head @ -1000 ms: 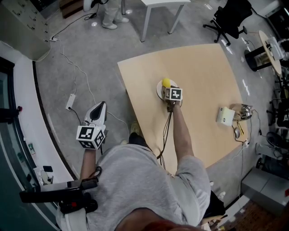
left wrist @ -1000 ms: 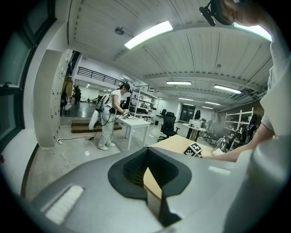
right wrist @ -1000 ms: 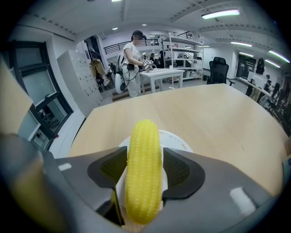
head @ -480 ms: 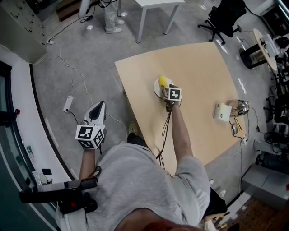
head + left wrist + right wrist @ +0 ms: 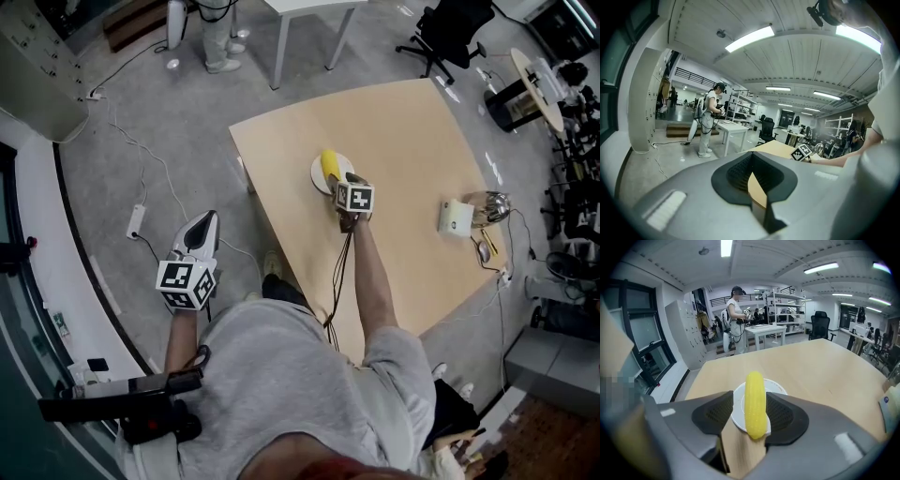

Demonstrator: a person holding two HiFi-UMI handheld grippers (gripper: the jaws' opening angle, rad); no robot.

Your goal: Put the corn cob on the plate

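Observation:
The yellow corn cob (image 5: pixel 329 165) lies lengthwise on the small white plate (image 5: pixel 316 174) near the left side of the wooden table. In the right gripper view the corn cob (image 5: pixel 755 399) rests on the plate (image 5: pixel 777 386) with its near end over the rim. My right gripper (image 5: pixel 344 180) hovers just behind and above it. The right gripper (image 5: pixel 750 395) has its jaws either side of the cob, closing, with a gap at the left pad and no grip. My left gripper (image 5: pixel 202 231) hangs off the table over the floor. The left gripper (image 5: pixel 751 154) has its tips together, empty.
A white box (image 5: pixel 454 217) and a metal object (image 5: pixel 492 204) sit near the table's right edge. A person (image 5: pixel 220 33) stands by a white table (image 5: pixel 305 7) at the back. An office chair (image 5: pixel 452 26) is at the back right, and a power strip (image 5: pixel 135 222) and cables lie on the floor.
My right gripper has lifted and drawn back from the plate, leaving more of the cob in sight on it. The left gripper has hardly moved.

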